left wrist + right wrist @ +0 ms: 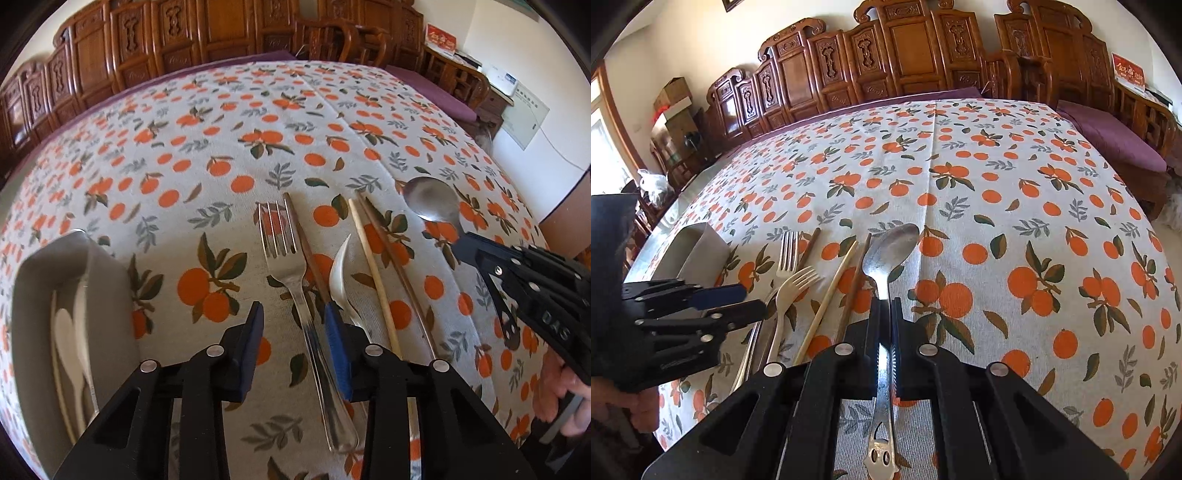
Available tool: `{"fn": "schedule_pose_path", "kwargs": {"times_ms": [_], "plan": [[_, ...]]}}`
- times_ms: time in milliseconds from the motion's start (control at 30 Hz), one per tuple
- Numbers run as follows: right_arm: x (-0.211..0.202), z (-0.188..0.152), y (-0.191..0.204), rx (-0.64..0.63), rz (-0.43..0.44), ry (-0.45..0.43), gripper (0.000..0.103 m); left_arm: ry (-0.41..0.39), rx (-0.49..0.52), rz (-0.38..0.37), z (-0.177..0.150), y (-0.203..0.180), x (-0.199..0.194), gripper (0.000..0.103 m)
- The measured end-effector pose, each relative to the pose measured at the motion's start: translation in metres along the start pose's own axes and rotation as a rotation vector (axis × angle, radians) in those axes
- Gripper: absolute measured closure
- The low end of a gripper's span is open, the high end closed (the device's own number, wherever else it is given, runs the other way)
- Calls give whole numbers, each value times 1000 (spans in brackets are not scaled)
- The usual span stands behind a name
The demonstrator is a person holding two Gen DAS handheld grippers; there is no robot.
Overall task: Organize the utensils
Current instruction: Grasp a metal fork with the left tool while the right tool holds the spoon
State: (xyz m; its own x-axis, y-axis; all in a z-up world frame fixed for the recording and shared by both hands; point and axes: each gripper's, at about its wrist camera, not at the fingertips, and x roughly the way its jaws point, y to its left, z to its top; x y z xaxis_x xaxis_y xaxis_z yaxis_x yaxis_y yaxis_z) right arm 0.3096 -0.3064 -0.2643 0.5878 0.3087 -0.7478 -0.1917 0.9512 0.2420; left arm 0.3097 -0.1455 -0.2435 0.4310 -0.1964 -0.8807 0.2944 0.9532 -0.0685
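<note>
The right gripper is closed on the handle of the metal spoon; its two fingers press the handle from both sides, and the bowl of the spoon points forward over the table, which is covered with a cloth printed with oranges. In the left wrist view the same spoon appears at the right, with the right gripper on its handle.

The left gripper is open, with its fingers spread wide, and it holds nothing. Between its fingers lies the metal fork, flat on the cloth with the tines pointing away. Just beside the fork, to the right, lies a white plastic utensil; in the right wrist view it looks like a plastic fork, but the left view is not clear enough to be certain. A pale chopstick and a dark chopstick lie side by side, between the plastic utensil and the spoon.

At the left edge of the table stands a grey tray, which contains white plastic spoons.
</note>
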Motion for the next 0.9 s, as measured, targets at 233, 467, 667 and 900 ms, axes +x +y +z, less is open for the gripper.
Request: {"fn": "schedule_pose_path", "kwargs": {"times_ms": [233,467,667,900], "plan": [[0,0,3,1,9,0,96,18,-19,1,1,1,8,83],[-2,-2,9,-6,13,1,96,28,-3,11,-5,3,1,97],[-6,-1,18,-12,29,-13,96,6,-3,10,-14,9,-20,97],[-11,-6,32,-42,26,-11,96,-24,10,10,-25,9,-51,97]]}}
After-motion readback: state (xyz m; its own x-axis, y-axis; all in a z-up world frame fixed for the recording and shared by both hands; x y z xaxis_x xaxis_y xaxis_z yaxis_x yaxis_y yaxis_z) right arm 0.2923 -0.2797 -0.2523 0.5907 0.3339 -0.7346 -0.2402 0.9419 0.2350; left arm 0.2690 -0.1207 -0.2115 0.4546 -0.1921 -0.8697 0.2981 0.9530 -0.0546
